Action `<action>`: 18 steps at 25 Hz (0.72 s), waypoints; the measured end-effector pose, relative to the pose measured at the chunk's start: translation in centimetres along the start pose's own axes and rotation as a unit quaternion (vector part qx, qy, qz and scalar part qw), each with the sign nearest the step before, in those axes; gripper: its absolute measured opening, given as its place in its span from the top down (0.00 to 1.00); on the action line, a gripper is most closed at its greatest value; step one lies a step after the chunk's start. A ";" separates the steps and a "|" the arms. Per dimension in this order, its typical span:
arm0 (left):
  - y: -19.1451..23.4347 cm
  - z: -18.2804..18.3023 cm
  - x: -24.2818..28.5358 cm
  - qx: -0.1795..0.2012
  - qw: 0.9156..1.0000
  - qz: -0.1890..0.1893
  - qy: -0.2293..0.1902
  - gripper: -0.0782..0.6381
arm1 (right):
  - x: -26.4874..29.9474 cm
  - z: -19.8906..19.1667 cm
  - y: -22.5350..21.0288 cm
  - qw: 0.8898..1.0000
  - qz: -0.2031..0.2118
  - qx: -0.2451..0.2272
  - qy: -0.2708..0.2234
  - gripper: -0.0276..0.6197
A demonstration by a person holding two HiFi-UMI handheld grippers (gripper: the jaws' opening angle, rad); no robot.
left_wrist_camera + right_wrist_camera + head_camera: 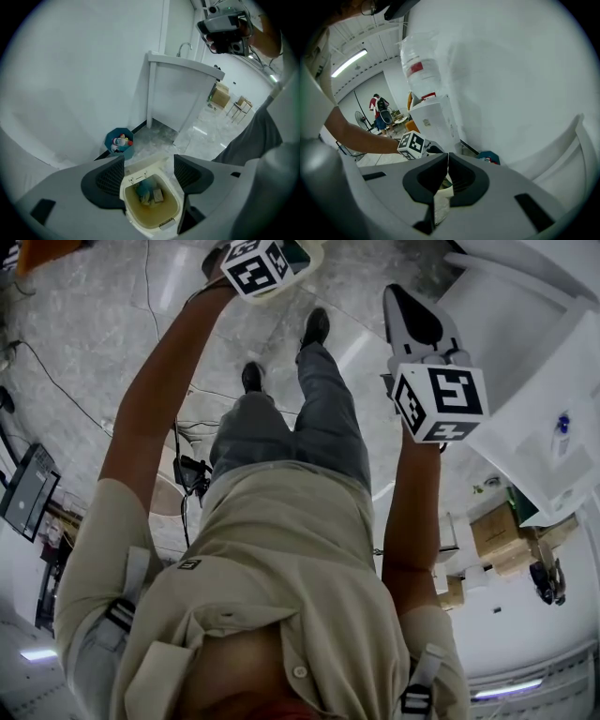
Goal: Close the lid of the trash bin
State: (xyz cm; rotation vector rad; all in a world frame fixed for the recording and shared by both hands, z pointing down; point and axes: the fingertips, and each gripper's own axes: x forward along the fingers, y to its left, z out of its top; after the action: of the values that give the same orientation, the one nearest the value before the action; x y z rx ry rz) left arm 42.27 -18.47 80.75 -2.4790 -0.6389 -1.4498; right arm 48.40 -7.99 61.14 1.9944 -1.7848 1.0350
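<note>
The cream trash bin stands on the floor straight below my left gripper, with rubbish lying in its stained bottom. Its lid is swung up at the far side, hinged to the rim. The left jaws are spread wide above the bin's mouth and touch nothing. In the head view the left gripper's marker cube covers most of the bin. My right gripper hangs beside it, jaws shut tip to tip with nothing held; its grey jaws point at the floor.
A small blue basket with bottles sits against the white wall. A white sink cabinet stands behind it. A water dispenser with a bottle on top is to the left of the bin. A person stands far off.
</note>
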 end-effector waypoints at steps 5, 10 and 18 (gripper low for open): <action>-0.8 -1.0 0.1 -0.001 1.000 -0.006 0.000 0.43 | 0.3 -0.6 0.4 1.000 0.004 0.003 0.004 0.92; -1.3 -1.9 -0.3 0.003 1.000 -0.009 0.004 0.43 | 0.6 -1.0 0.9 1.000 0.007 0.005 0.007 0.92; -2.2 -4.2 -1.3 -0.005 1.000 -0.012 0.015 0.44 | 1.1 -1.2 2.1 1.000 0.016 0.002 0.008 0.92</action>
State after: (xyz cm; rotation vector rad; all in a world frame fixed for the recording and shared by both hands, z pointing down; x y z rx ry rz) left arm 37.47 -18.40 81.62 -2.4600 -0.6596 -1.5011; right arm 46.00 -8.49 62.14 1.9594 -1.8127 1.0618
